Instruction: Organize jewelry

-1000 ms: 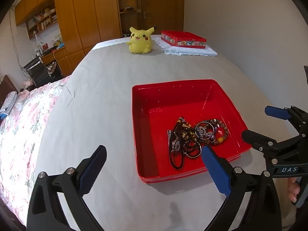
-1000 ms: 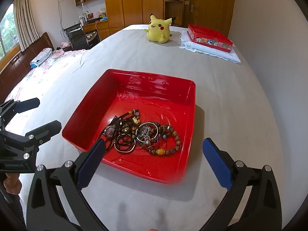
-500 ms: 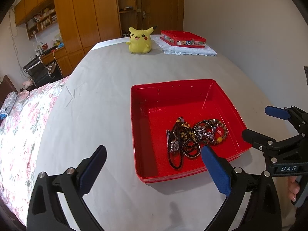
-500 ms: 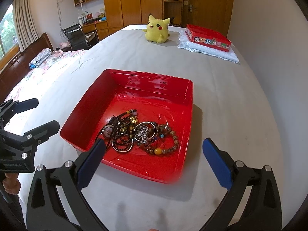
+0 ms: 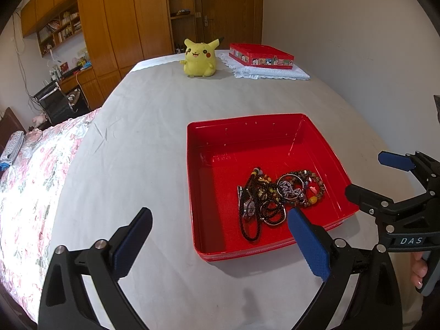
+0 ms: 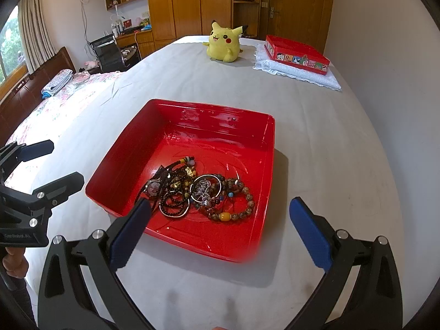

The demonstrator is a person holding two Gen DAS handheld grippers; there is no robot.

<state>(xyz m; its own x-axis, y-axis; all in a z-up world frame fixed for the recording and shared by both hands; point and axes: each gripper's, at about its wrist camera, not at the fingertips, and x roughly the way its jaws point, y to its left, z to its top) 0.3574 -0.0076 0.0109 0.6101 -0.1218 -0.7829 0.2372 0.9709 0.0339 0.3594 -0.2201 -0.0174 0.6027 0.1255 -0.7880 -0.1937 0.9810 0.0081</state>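
Both grippers (image 5: 220,236) (image 6: 220,220) hung spread wide and empty over the tangled jewelry (image 6: 199,192) near the red tray (image 6: 271,148)'s front edge, so probably pinching one loose bracelet worked best

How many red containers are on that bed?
2. An open red tray holding the tangled jewelry sits near the grippers; a red box rests on a folded white cloth at the far end, beside the yellow plush.

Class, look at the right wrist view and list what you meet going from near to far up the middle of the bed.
Right tool → pile of jewelry → red tray → yellow plush toy → wooden wardrobe.
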